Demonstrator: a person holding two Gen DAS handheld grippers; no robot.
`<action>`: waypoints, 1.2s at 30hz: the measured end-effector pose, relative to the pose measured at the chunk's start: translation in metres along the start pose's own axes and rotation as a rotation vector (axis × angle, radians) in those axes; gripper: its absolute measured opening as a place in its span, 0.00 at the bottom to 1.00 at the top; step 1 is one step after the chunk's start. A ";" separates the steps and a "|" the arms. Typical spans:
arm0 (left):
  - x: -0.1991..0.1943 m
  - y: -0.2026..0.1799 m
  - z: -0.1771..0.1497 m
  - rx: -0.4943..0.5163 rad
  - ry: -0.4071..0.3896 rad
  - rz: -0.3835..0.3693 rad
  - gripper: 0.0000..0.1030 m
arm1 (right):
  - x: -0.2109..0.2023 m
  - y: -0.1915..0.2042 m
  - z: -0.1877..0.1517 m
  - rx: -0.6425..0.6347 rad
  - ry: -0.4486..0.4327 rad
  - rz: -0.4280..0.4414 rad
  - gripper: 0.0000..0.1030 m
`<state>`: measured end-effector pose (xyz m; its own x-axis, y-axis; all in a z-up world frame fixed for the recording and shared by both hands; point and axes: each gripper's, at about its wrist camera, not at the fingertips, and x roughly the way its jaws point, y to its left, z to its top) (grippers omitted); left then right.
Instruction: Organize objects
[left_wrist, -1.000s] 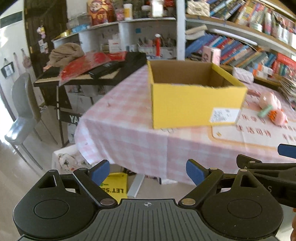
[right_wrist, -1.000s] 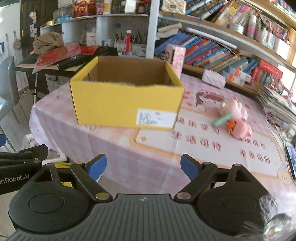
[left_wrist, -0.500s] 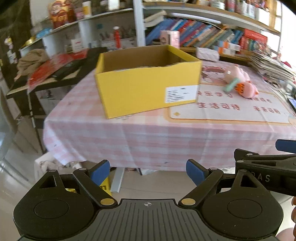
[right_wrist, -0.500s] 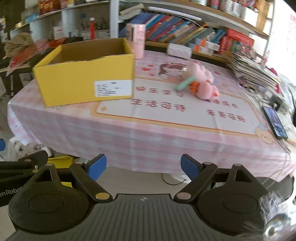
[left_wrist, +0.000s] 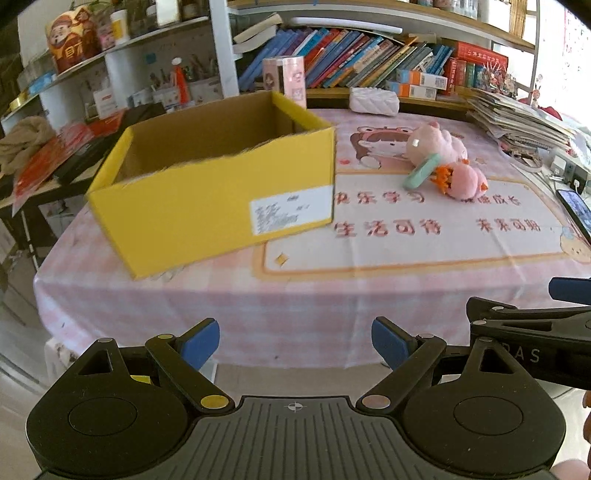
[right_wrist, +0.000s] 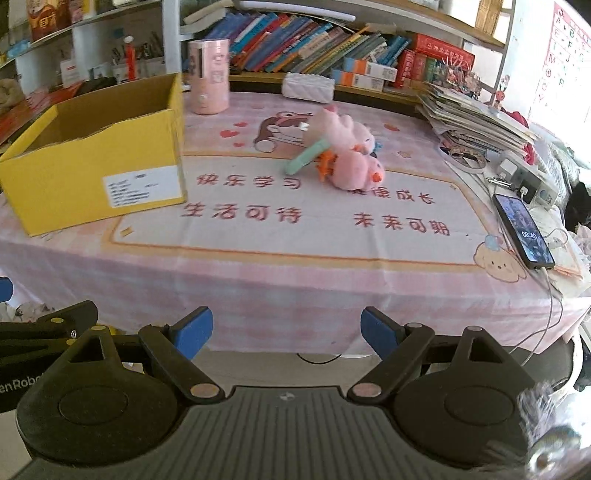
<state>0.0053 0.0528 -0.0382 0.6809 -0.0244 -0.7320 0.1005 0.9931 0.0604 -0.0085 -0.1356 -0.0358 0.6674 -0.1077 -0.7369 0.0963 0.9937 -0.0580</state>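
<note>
A yellow open cardboard box (left_wrist: 207, 206) stands on the left part of the pink table; it shows in the right wrist view (right_wrist: 92, 173) too, and looks empty inside. Pink plush toys (left_wrist: 443, 158) lie heaped with a mint green stick (left_wrist: 421, 171) right of the box, also in the right wrist view (right_wrist: 351, 155). My left gripper (left_wrist: 295, 343) is open and empty, off the table's front edge. My right gripper (right_wrist: 286, 334) is open and empty, level with it.
A pink cylinder (right_wrist: 207, 75) and a white quilted pouch (right_wrist: 308, 86) stand at the table's back. A phone (right_wrist: 522, 229) on a cable, a power strip (right_wrist: 524, 181) and a stack of magazines (right_wrist: 476, 118) lie at the right. Bookshelves stand behind.
Both grippers have swung to the right and closer to the table. The box has shifted left in both views and the toys and phone have come into view. Jaws stay open.
</note>
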 end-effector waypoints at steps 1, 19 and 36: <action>0.004 -0.003 0.006 -0.005 -0.001 0.002 0.89 | 0.003 -0.004 0.005 -0.001 -0.001 -0.002 0.85; 0.048 -0.062 0.064 -0.088 -0.012 0.038 0.89 | 0.063 -0.071 0.072 -0.070 -0.029 0.043 0.82; 0.076 -0.093 0.089 -0.106 0.023 0.103 0.89 | 0.109 -0.107 0.100 -0.096 -0.007 0.089 0.66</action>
<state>0.1122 -0.0520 -0.0389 0.6668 0.0801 -0.7409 -0.0471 0.9967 0.0654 0.1279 -0.2567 -0.0430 0.6750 -0.0184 -0.7375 -0.0347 0.9978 -0.0567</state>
